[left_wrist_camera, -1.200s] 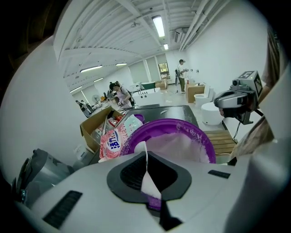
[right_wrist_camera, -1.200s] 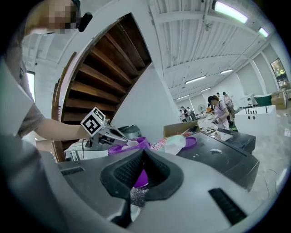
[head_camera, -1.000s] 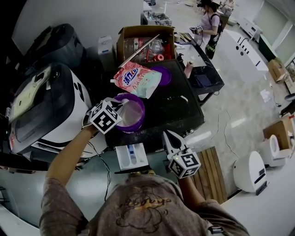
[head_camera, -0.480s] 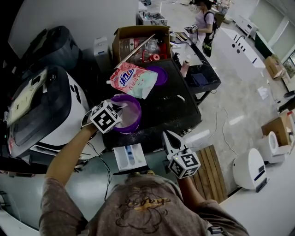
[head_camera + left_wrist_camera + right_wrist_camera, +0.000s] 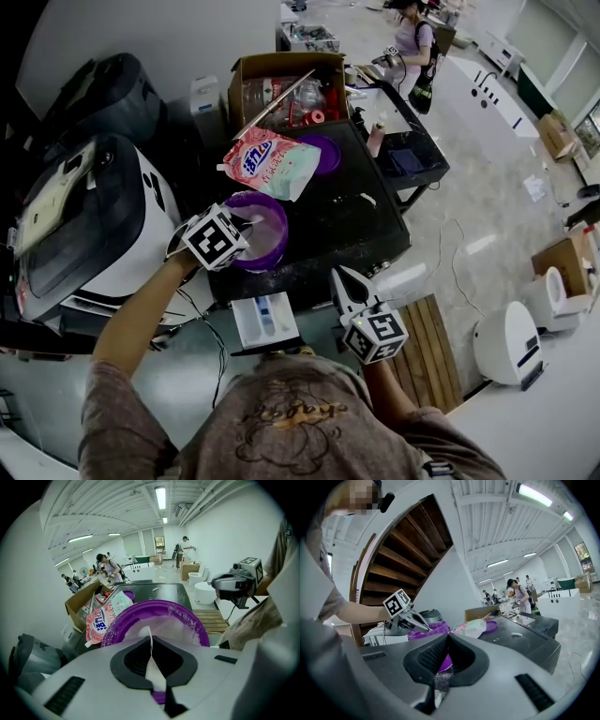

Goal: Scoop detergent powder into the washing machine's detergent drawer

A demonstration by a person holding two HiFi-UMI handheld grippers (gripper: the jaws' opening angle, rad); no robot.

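A purple bowl (image 5: 267, 230) of white detergent powder (image 5: 176, 626) stands at the front left of a black table (image 5: 356, 220). My left gripper (image 5: 247, 223) hangs over the bowl's near rim, shut on the thin white handle of a scoop (image 5: 153, 670) whose end dips toward the powder. My right gripper (image 5: 343, 284) is shut on nothing, held in the air off the table's front edge. The white detergent drawer (image 5: 267, 321) stands pulled out below that edge. The washing machine (image 5: 89, 211) is at the left. A pink detergent bag (image 5: 274, 161) lies behind the bowl.
A purple lid (image 5: 324, 152) sits by the bag, and an open cardboard box (image 5: 281, 89) of clutter stands behind the table. A wooden pallet (image 5: 429, 354) lies on the floor at the right. People work at benches far behind.
The head view shifted slightly a second ago. Both grippers have kept their places since, the left still over the bowl with the scoop.
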